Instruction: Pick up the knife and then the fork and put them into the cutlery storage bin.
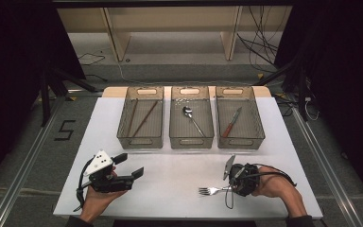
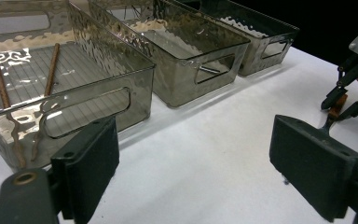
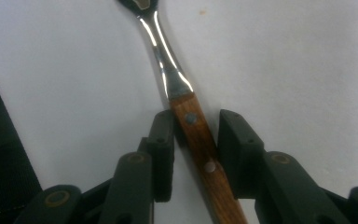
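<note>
Near the front edge of the table (image 1: 170,187), right of centre, lies the fork (image 1: 211,190), flat on the white top with its tines toward the left gripper (image 1: 134,165) and its wooden handle under the right gripper (image 1: 235,185). Seen in the right gripper view, the handle (image 3: 200,149) runs up between the two black jaws. The jaws stand narrow around it; the left pad seems to touch the wood, while a thin gap shows on the other side, so the pinch looks not yet firm. Taking the wood rather than the slim steel neck makes sense: it is the thicker, less slippery part, and the tines stay free.

Beyond the fork, at the far side of the table, three clear bins stand in a row, each holding one kind of utensil: chopsticks (image 1: 143,118) in the left bin (image 1: 141,141), a spoon (image 1: 192,118) in the middle bin (image 1: 191,141), a knife (image 1: 232,122) in the right bin (image 1: 240,141). That sorting suggests the fork is bound for one of them, though which I cannot tell.

Left of the fork and well apart from it, the left gripper waits with its jaws spread wide and nothing between them, pointing toward the bins, clear of the right hand's work.
</note>
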